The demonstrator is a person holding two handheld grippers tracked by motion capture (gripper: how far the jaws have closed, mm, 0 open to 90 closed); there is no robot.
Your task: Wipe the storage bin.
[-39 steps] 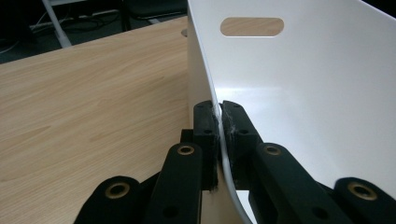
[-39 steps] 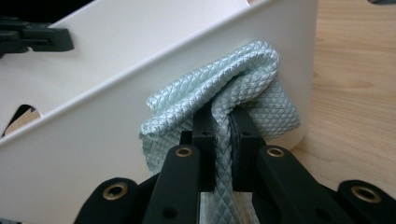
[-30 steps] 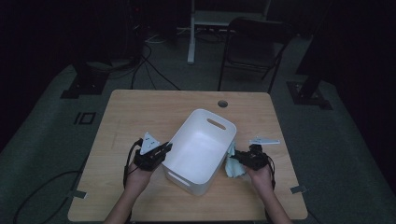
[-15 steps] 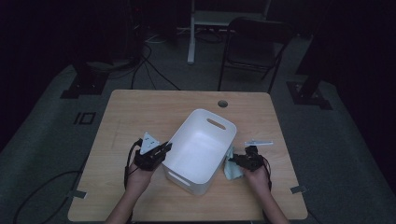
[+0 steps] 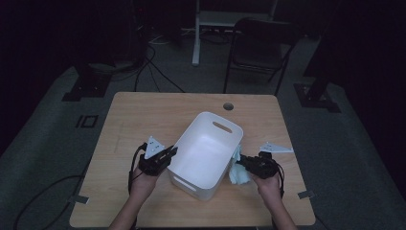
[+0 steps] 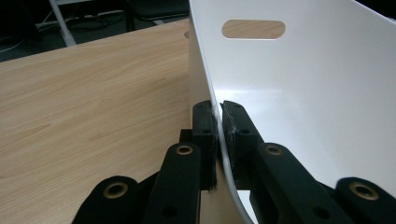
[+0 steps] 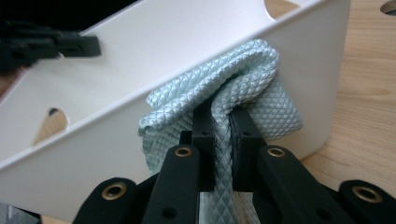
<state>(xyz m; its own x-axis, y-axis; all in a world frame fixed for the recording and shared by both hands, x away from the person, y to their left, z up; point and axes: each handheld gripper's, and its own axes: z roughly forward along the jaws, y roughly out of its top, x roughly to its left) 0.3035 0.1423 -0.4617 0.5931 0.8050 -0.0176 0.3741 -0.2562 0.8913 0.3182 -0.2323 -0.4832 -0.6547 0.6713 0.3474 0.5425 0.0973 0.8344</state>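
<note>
Near us, our left hand-held gripper (image 5: 168, 152) clamps the left wall of the white bin (image 5: 206, 155); our right hand-held gripper (image 5: 242, 163) pinches a pale cloth (image 5: 237, 173) against its right side, outside. The bin sits mid-table (image 5: 143, 115), nothing visible inside.

Dim lab: wooden table (image 5: 143, 115), folding chair (image 5: 261, 45), floor cables (image 5: 153, 72), stand bases (image 5: 79, 88).

Left hand (image 5: 142, 183) near the table's front edge, left gripper (image 5: 168, 154) level, jaws clamped together, right hand (image 5: 269, 186) toward the front right corner, right gripper (image 5: 241, 164) level, jaws pinched shut, forearms entering from the front edge
</note>
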